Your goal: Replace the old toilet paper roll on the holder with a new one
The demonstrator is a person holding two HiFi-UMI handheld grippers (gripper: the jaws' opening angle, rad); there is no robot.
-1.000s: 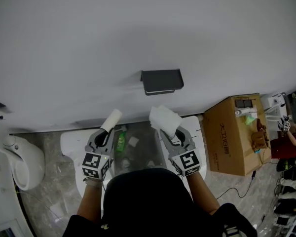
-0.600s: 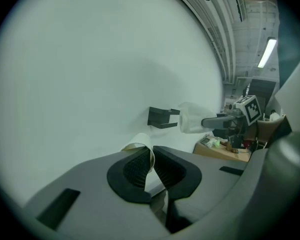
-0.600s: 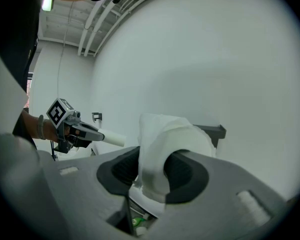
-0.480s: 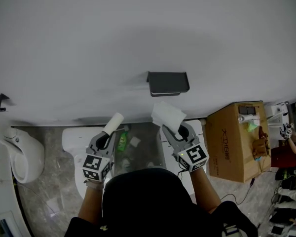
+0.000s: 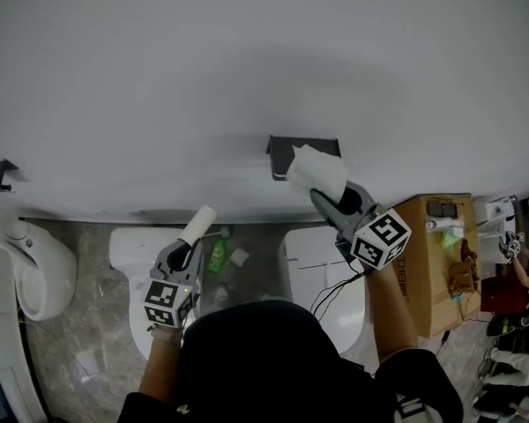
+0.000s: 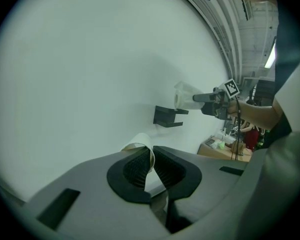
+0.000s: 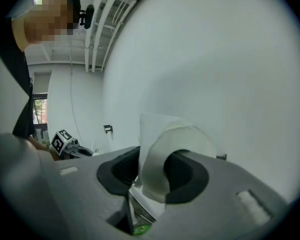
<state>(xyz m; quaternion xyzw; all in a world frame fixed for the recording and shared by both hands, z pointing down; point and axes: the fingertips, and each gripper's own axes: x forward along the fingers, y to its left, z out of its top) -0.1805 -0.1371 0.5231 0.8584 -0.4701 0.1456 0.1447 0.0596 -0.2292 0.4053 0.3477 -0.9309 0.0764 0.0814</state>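
Black holder (image 5: 279,152) on wall (image 5: 247,60). New roll (image 5: 317,173) right up at holder's lower right edge, contact unclear; right claw (image 5: 331,194) clamped on roll's side wall. Old core (image 5: 198,225) well below-left of holder, pinched flat in left claw (image 5: 187,245).

Head view: high above the person, facing steeply down the wall (image 5: 247,60). It takes in the holder (image 5: 280,151), left gripper (image 5: 185,250) and right gripper (image 5: 333,203).

Gripper views: each close behind its own jaws, facing the far wall.
- Left gripper view: shares the holder and the right gripper with the head view.
- Right gripper view: catches the left gripper at far left.
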